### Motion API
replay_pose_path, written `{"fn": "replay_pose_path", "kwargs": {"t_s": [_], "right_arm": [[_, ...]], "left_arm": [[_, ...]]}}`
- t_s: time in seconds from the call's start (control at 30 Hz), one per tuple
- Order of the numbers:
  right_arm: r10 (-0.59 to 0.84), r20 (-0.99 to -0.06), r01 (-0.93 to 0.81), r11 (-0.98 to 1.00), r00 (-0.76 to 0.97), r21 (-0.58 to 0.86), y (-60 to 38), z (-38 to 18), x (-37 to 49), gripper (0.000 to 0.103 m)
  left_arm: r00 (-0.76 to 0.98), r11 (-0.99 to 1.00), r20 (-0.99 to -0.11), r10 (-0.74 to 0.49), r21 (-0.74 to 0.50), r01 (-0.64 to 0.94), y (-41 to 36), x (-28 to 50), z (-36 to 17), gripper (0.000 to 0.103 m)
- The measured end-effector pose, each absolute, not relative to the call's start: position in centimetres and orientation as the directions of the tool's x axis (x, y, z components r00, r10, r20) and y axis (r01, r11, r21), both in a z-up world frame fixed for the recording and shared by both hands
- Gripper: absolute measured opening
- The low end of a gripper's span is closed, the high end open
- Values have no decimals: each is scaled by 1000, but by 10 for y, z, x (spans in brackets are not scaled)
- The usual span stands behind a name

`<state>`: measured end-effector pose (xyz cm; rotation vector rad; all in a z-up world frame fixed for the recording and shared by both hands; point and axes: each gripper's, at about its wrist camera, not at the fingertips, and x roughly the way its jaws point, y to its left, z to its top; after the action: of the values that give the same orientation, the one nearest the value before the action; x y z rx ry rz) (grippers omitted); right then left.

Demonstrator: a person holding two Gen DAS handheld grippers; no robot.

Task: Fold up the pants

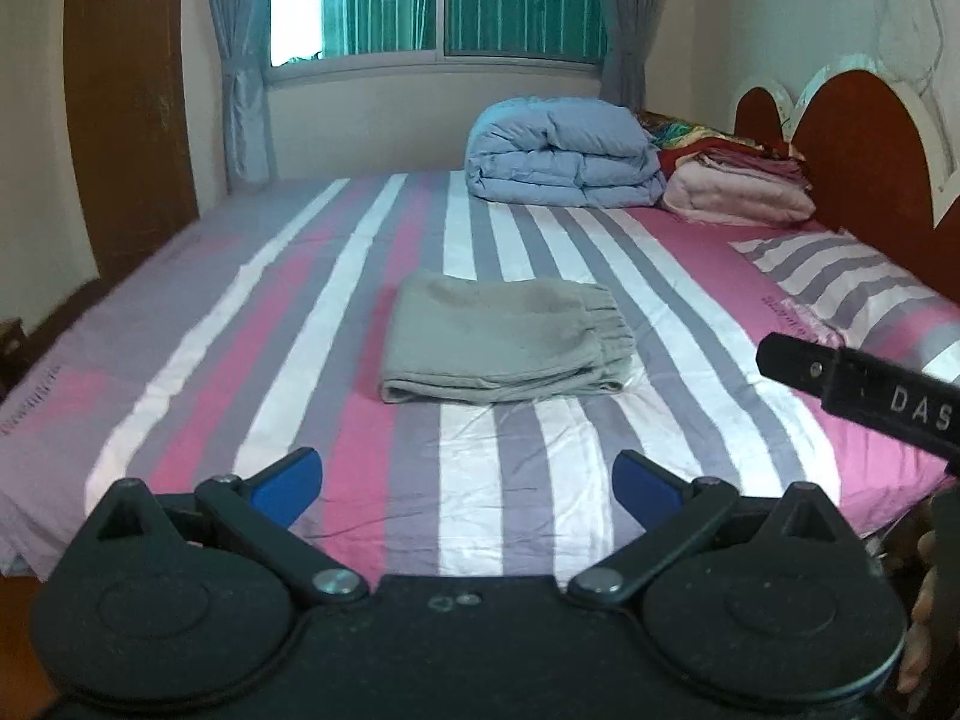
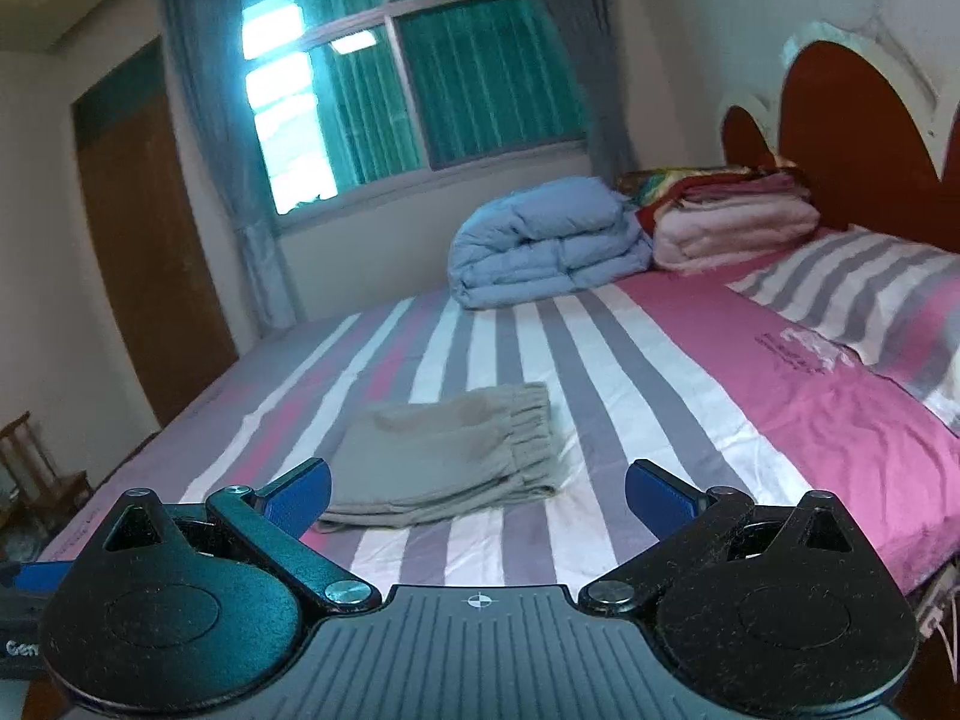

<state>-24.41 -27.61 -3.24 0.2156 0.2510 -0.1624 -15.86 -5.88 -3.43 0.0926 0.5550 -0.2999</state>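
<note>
Hovering over the near edge of the bed: both grippers, fingers spread wide, nothing between them. Left gripper (image 1: 467, 483) and right gripper (image 2: 477, 495) both sit clear of the fabric, blue pads showing.

Grey pants (image 1: 504, 339) lie folded into a compact rectangle on the striped bedsheet (image 1: 300, 324), straight ahead of the left gripper, well apart from its fingertips. Elastic waistband faces right, folded edge toward the tool. From the right gripper, the pants (image 2: 447, 456) sit ahead and left; its left finger pad (image 2: 300, 495) overlaps the near left corner in view, contact not confirmable.

Right gripper's black body (image 1: 864, 387) pokes into the left wrist view from the right side, above the sheet.

Farther ahead, beyond the pants: folded blue duvet (image 1: 561, 153), stack of pink and red blankets (image 1: 738, 189) just right of it, touching. Striped pillow (image 1: 852, 288) right of the tool, against the headboard (image 1: 864, 144).
</note>
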Motion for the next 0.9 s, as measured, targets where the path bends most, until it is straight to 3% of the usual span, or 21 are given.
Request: {"fn": "replay_pose_path", "kwargs": {"t_s": [0.33, 0.9], "right_arm": [[-123, -247, 166, 973, 961, 158, -271, -34, -250, 103], [-126, -238, 166, 974, 963, 156, -276, -35, -249, 103]], "left_arm": [[814, 969, -530, -237, -73, 234, -44, -164, -33, 97], [812, 971, -542, -216, -28, 239, -48, -158, -37, 97]]}}
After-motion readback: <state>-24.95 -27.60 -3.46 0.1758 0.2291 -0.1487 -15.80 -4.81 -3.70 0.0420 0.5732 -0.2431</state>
